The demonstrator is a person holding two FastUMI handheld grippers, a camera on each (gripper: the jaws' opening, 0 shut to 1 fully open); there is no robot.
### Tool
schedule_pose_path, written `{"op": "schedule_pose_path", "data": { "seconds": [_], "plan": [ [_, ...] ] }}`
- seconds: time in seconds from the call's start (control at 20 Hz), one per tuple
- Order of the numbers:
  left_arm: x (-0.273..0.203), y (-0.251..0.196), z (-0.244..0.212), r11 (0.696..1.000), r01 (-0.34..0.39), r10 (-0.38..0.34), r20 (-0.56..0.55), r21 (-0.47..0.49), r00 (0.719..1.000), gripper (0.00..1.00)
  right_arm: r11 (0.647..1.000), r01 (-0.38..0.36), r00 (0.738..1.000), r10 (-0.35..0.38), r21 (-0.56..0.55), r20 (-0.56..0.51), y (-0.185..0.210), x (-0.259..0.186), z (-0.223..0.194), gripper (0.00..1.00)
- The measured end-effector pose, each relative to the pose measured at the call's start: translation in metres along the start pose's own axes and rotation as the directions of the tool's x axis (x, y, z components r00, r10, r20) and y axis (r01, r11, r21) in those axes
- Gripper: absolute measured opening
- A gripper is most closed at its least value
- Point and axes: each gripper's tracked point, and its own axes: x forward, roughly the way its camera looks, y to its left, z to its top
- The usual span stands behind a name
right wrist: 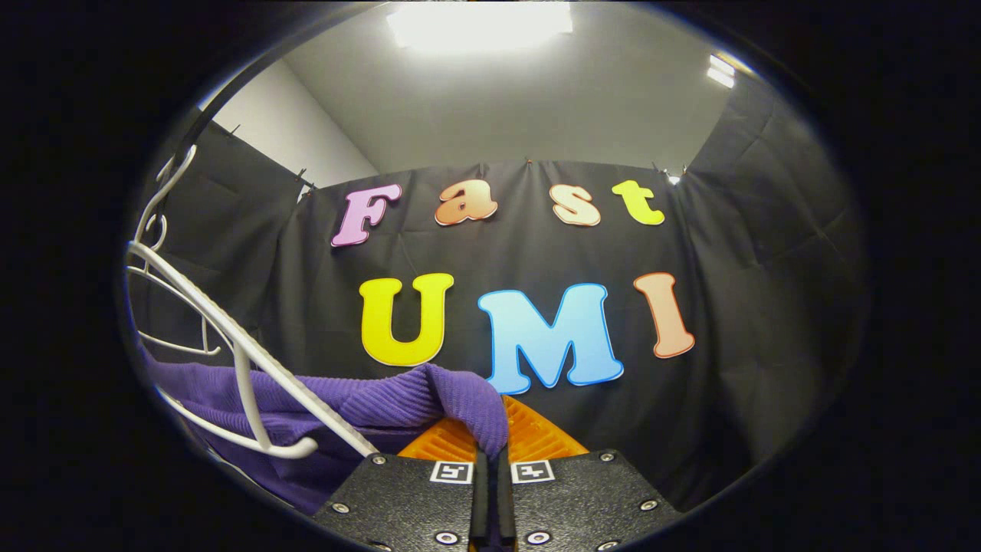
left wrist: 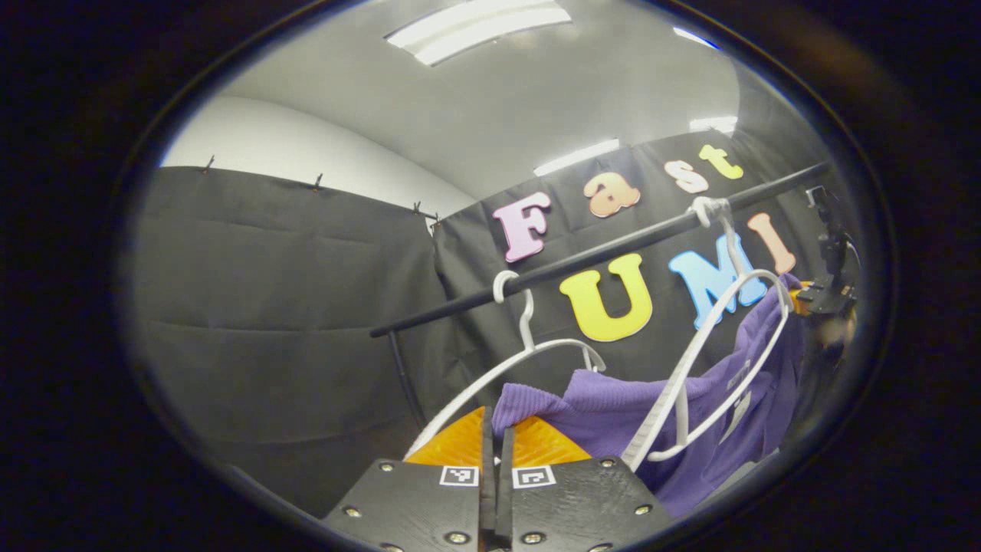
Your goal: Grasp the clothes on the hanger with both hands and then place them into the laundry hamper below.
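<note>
1. The left claw (left wrist: pixel 497 460) is seen in the left gripper view with its two orange ribbed fingers (left wrist: pixel 460 443) drawn nearly together; a fold of the purple ribbed knit garment (left wrist: pixel 613 414) lies at their tips, and it appears to be pinched there, though the contact itself is hidden behind the black finger mounts.
2. The right claw (right wrist: pixel 490 452) is seen in the right gripper view closed on a ridge of the same purple garment (right wrist: pixel 429 395), which is draped over and between the orange fingers (right wrist: pixel 536 437).
3. The garment is judged soft, light and limp: it can be expected to sag and stretch between the two grips, and a thin pinch of knit could slip free. Thick folds near the shoulders are judged the surest places to be taken.
4. The cloth is still threaded over a white plastic hanger (left wrist: pixel 713 345), hooked on the black horizontal rail (left wrist: pixel 598 253); a second, bare white hanger (left wrist: pixel 521 345) hangs beside it.
5. The garment is held up at rail height. Snagging on the hanger arms is judged the main risk when it is drawn off.
6. The other handheld gripper (left wrist: pixel 828 291) is visible at the far end of the garment.
</note>
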Motion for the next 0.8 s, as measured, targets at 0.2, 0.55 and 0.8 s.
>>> {"op": "schedule_pose_path", "data": {
  "seconds": [0.2,0.55,0.8],
  "plan": [
    [-0.007,-0.009,-0.036,0.999,0.010,-0.013,-0.057,-0.043,0.998,0.01,1.000,-0.024,0.996,0.023,-0.016,-0.083,0.003,-0.009,-0.039,0.04],
    [-0.035,0.001,-0.061,0.996,-0.082,0.081,-0.027,-0.034,0.996,0.01,0.998,-0.052,0.994,0.049,-0.025,-0.101,0.010,-0.056,-0.062,0.04],
    [-0.070,0.007,-0.064,0.993,-0.107,0.107,0.005,-0.051,0.994,0.01,0.997,-0.070,0.993,0.069,-0.010,-0.091,0.019,-0.106,-0.058,0.04]
  ]
}}
